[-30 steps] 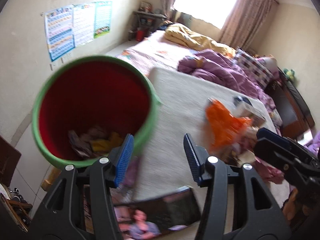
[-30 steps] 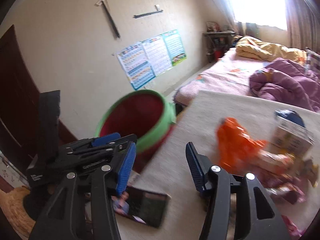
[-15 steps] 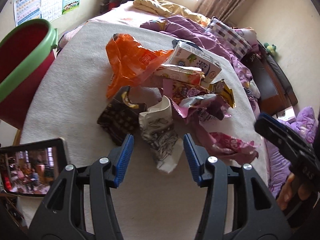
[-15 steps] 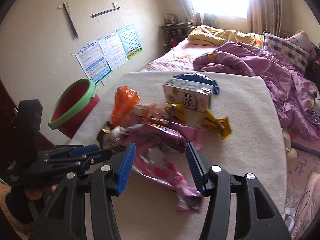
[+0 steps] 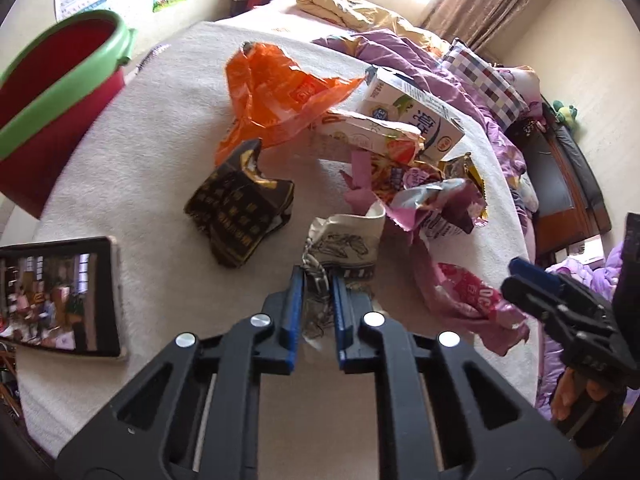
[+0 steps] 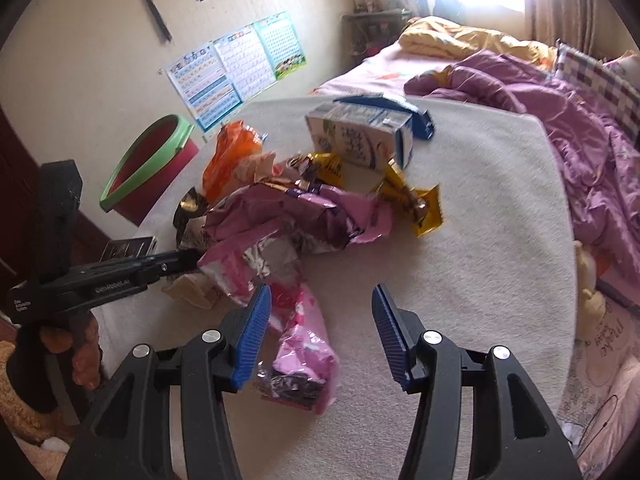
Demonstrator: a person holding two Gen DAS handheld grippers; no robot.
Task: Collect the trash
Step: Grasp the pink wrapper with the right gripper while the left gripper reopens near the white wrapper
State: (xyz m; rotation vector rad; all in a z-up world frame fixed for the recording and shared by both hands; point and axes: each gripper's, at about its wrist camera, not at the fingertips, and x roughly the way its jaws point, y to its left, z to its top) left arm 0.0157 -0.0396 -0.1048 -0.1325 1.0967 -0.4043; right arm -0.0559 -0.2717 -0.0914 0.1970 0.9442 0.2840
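Left wrist view showed my left gripper (image 5: 316,300) closing on a crumpled white printed wrapper (image 5: 347,242); my right gripper (image 6: 320,328) stood spread, and most wrappers remained beside the green-rimmed red bucket (image 5: 52,92)

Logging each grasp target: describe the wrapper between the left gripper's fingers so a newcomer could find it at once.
On the cream round table, at the near edge of the litter pile, lies a crumpled white wrapper with black sketch-like print. The left gripper is closing on its near end. Its neighbours are black-and-gold or pink; it alone is white.
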